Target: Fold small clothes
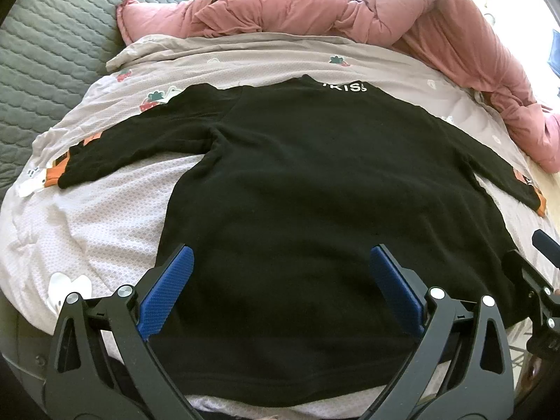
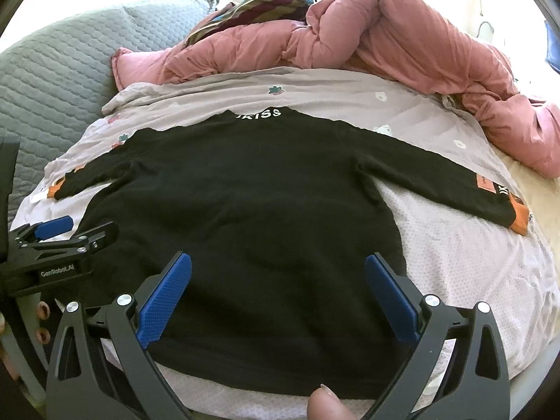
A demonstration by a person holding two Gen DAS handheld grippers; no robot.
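Evidently both wide apart, left claw (image 1: pixel 281 290) and right claw (image 2: pixel 278 297), gripping nothing, above flat black sweater (image 2: pixel 245 192).

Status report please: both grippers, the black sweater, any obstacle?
Left gripper open, right gripper open, both empty. Black sweater flat, sleeves spread, unfolded. Pink quilt behind, apart.

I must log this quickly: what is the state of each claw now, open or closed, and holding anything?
Left claw: open, holding nothing, above the black top.
Right claw: open, holding nothing, above the same top.
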